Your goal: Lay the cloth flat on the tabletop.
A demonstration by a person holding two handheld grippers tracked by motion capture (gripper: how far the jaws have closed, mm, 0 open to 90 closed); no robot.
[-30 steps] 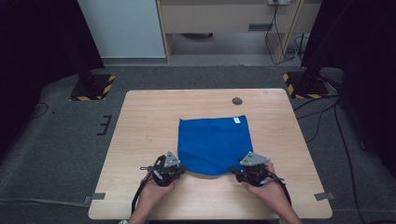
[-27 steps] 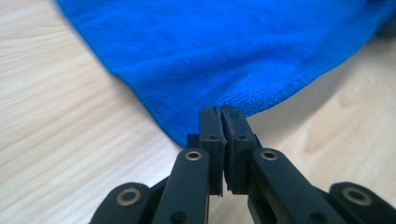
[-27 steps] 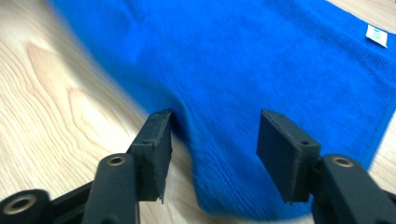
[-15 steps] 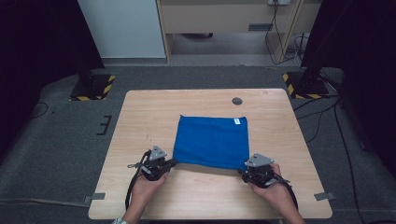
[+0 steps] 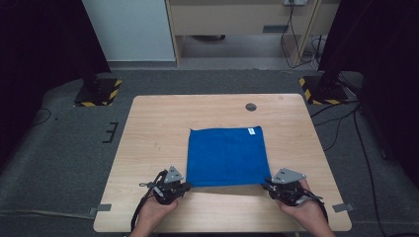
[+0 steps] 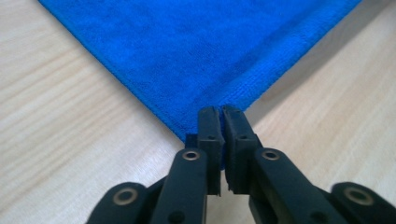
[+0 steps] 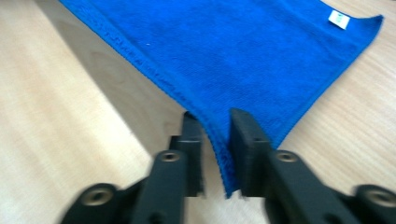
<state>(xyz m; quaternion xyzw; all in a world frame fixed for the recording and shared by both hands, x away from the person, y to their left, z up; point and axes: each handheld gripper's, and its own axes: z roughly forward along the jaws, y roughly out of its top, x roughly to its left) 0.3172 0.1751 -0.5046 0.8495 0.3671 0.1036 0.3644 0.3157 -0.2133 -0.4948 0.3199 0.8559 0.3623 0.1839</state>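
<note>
Blue cloth (image 5: 225, 155) flat; left gripper (image 6: 219, 114) clenched on near corner; right gripper (image 7: 215, 123) closing, corner between jaws.

A square blue microfibre cloth (image 5: 226, 156) lies flat on the pale wooden worktop (image 5: 148, 133), a small white label (image 5: 251, 131) at its far right corner. The left gripper (image 5: 182, 186) sits at the near left corner, the right gripper (image 5: 269, 185) at the near right corner — its jaws have just been closing. A dark round hole (image 5: 251, 106) lies beyond the cloth.
</note>
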